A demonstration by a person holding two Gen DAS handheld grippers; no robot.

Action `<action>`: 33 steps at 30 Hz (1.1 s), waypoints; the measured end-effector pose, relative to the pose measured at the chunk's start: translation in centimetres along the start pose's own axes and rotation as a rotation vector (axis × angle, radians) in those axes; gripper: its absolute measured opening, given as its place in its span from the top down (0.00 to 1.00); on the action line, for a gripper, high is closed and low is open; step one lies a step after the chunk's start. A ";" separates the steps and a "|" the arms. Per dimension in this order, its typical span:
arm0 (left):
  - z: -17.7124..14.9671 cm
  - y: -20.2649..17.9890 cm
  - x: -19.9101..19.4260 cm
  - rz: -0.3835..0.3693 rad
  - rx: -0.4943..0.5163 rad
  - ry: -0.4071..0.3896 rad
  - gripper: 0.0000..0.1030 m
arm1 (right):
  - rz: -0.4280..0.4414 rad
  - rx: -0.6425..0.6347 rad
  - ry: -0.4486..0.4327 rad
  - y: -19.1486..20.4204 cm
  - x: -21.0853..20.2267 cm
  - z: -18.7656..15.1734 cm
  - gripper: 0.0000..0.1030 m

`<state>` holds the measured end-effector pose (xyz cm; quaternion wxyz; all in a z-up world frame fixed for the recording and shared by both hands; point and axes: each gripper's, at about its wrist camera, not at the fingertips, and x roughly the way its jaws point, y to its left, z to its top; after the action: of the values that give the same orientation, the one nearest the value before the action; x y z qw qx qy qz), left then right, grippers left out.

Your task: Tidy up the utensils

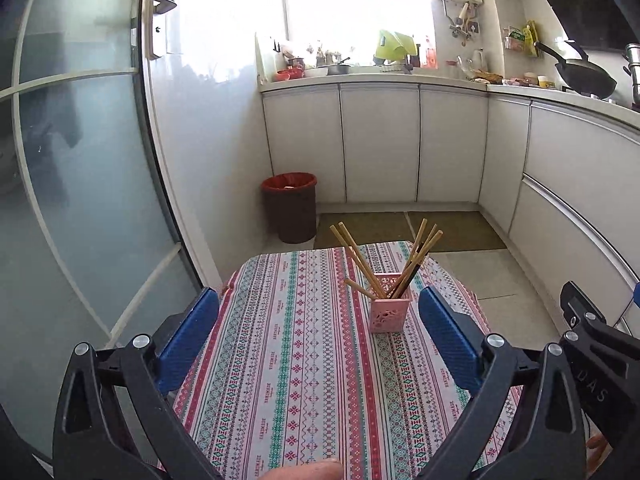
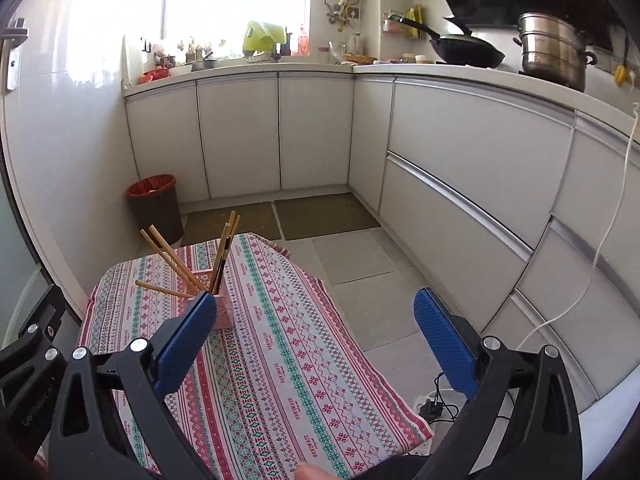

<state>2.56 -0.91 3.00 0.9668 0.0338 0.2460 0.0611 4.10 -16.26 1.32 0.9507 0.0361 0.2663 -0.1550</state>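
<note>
Both of your tools, the left tool point(image 1: 318, 322) and the right tool point(image 2: 316, 322), stand wide open and empty above the near edge of the striped surface point(image 1: 288, 360). Chopsticks point(image 1: 384, 258) already lean splayed inside the pink holder point(image 1: 390, 314), standing toward the far side. Sorting appears nearly finished; your next move probably calls only for straightening them.

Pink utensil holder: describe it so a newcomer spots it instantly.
Start at the small table covered with a striped, patterned tablecloth. Toward its far end stands a small square pink plastic holder with cut-out sides, wooden chopsticks fanning out of it. It is the only object standing on the cloth.
</note>
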 end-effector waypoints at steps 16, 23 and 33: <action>0.1 -0.3 -1.0 -0.014 -0.005 0.001 0.07 | 0.003 0.013 0.007 -1.0 -1.1 -0.1 0.07; 0.1 -0.3 -1.1 -0.012 -0.005 0.004 0.07 | 0.009 0.015 0.016 -0.9 -1.0 -0.2 0.07; 0.2 -0.1 -0.8 -0.008 -0.006 0.010 0.07 | 0.010 0.016 0.022 -1.0 -0.7 -0.2 0.07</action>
<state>1.98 -1.12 3.49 0.9659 0.0295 0.2506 0.0580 3.10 -17.01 1.49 0.9482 0.0469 0.2750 -0.1521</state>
